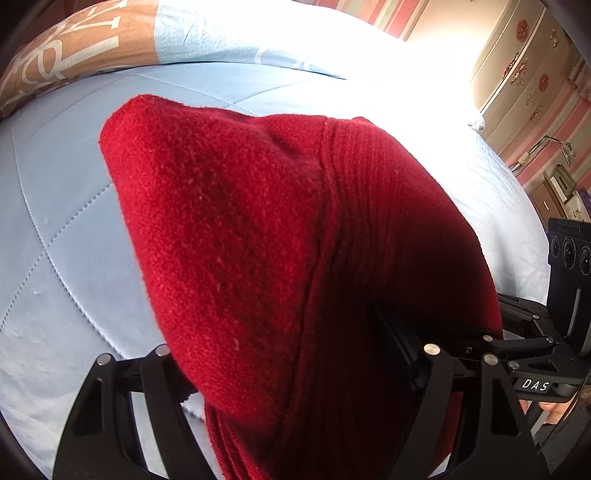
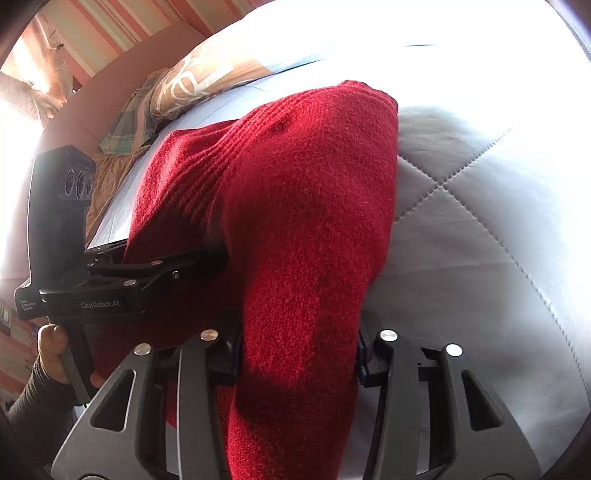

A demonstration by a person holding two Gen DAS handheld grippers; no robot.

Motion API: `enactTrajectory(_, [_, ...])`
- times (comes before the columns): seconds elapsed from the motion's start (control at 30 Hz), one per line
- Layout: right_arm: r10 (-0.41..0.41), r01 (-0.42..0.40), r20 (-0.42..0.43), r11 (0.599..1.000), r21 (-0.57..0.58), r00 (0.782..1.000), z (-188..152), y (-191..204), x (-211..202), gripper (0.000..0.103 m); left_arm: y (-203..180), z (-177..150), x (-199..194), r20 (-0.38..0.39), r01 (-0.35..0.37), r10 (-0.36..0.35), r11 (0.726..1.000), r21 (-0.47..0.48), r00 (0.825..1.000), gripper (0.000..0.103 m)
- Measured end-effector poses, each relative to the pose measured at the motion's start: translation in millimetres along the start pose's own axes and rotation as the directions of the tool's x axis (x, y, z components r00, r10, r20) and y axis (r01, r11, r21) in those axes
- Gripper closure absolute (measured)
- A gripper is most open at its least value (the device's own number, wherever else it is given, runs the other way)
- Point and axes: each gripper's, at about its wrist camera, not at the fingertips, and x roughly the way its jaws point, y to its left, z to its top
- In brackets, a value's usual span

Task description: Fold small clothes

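A: Two grippers, one garment – your left gripper (image 1: 295, 369) and your right gripper (image 2: 297, 354) are both at the same red knit garment (image 1: 258, 221), which is bunched up off the pale blue quilted bed cover (image 1: 55, 221).

B: Is my right one actually gripping?

A: Yes. In the right wrist view a thick band of the red knit runs straight down between the two fingers, and the dark pads (image 2: 364, 354) press against it on both sides, so the right gripper is clamped on the garment.

B: And my left?

A: Harder to call. From the left wrist view the knit drapes over the whole front of the gripper and hides the fingertips; only the black linkage shows beneath. In the right wrist view your left gripper (image 2: 207, 258) comes in from the left with its fingers reaching into a fold of the wool. Whether its pads are pressing the cloth I cannot tell.

B: What else is around?

A: A brown and pale blue patterned pillow (image 1: 74, 40) lies at the head of the bed, beyond the garment. A striped wall (image 2: 103, 33) stands behind it – and your hand (image 2: 55, 350), in a dark sleeve, holds the left gripper's handle
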Motion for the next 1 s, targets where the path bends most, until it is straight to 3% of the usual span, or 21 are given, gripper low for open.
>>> enactTrajectory(0.23, [-0.009, 0.014, 0.061, 0.997, -0.077, 0.998, -6, 9, -21, 0.072, -9, -1, -24, 0.032, -0.011, 0.01, 1.0, 0.014, 0.999, 0.044])
enactTrajectory(0.5, [0.004, 0.012, 0.119, 0.991, -0.134, 0.993, -18, 17, -75, 0.073, -48, -3, -63, 0.073, 0.015, -0.019, 0.998, 0.056, 0.997, 0.049])
enactTrajectory(0.63, [0.005, 0.018, 0.146, 0.987, -0.161, 0.989, -42, 20, -120, 0.073, -84, -28, -97, 0.116, 0.037, -0.046, 0.996, 0.082, 0.992, 0.051])
enactTrajectory(0.77, [0.004, 0.018, 0.131, 0.987, -0.162, 0.991, -72, 25, -155, 0.073, -114, -60, -122, 0.105, 0.062, -0.069, 0.996, 0.062, 0.992, 0.052])
enactTrajectory(1.0, [-0.017, 0.024, 0.068, 0.993, -0.116, 0.998, -136, 9, -192, 0.073, -155, -132, -122, 0.067, 0.097, -0.097, 0.995, 0.006, 0.993, 0.052])
